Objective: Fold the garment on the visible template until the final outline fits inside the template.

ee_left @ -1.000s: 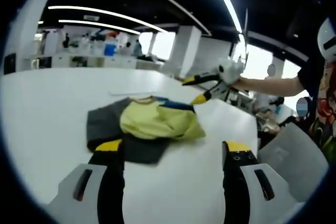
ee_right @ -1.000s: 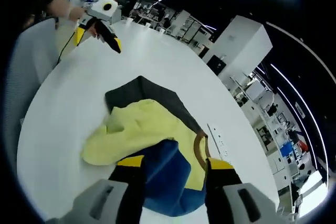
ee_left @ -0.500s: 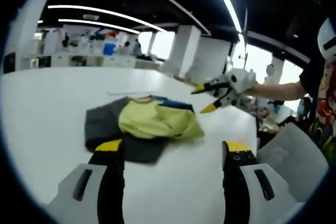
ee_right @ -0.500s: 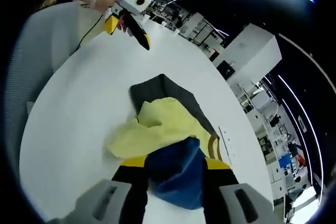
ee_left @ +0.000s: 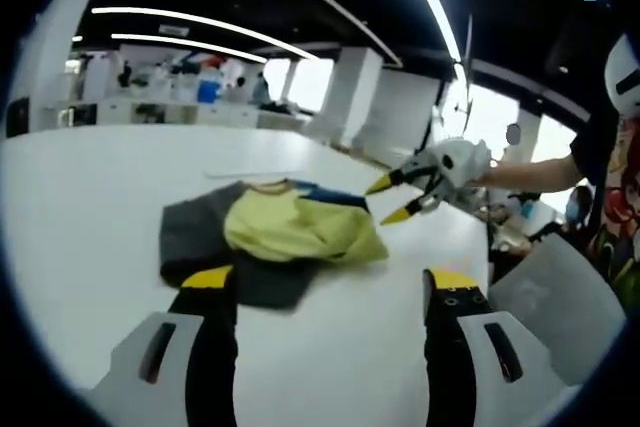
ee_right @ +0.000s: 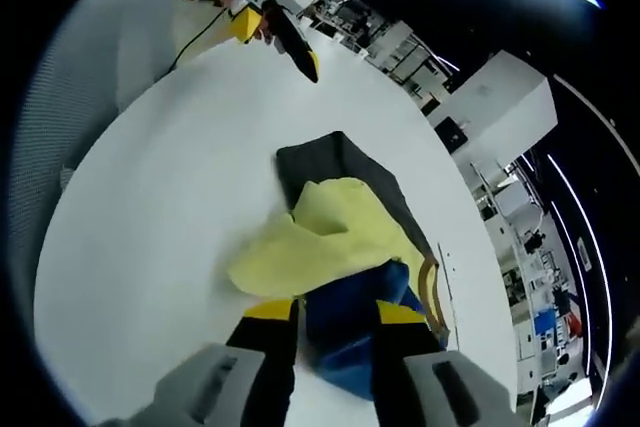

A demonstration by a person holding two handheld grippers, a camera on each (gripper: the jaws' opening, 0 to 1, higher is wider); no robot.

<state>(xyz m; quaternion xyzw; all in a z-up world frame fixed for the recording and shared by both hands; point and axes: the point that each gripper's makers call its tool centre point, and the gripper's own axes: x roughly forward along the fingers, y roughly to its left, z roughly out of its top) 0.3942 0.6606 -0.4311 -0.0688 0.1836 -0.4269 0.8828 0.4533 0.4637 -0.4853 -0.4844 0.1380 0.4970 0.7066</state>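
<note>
Fabric of the yellow-and-blue garment is pinched by the right gripper for folding onto the dark template, while the left gripper is held apart, jaws spread and empty.

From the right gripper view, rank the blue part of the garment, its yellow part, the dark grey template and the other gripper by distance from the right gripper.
1. Blue part of the garment, between the jaws.
2. Yellow part, just beyond.
3. Dark grey template, farther up the table.
4. Left gripper, at the far edge.
</note>
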